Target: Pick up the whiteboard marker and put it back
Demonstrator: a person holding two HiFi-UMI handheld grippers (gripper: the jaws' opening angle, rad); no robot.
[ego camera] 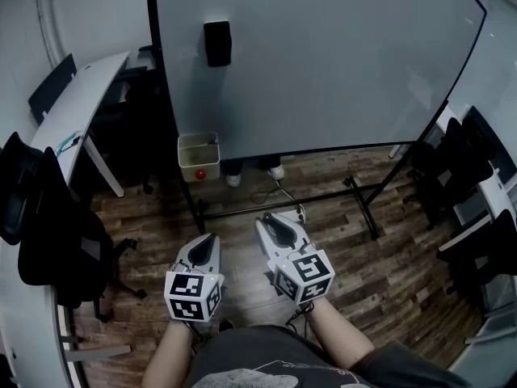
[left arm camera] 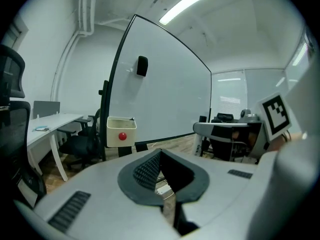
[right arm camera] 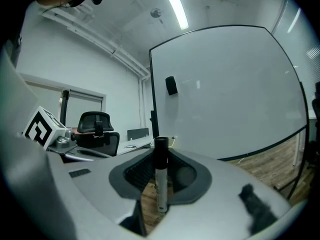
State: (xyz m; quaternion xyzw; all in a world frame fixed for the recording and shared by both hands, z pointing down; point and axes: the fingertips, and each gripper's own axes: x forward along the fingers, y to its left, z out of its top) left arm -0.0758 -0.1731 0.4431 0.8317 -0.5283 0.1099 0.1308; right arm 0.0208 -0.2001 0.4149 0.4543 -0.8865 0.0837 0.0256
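I have the whiteboard marker (right arm camera: 161, 176) clamped upright in my right hand-held gripper (ego camera: 280, 226), so the pickup is done. My left hand-held gripper (left arm camera: 159, 158) is closed on nothing. Returning the marker remains, probably to the cream box (ego camera: 187, 166) under the whiteboard (ego camera: 323, 55).

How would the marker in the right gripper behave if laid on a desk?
The marker looks slim and rigid, so probably stiff and light. Its round barrel would likely roll. Held upright in the right gripper, its smooth body might slip if loosened.
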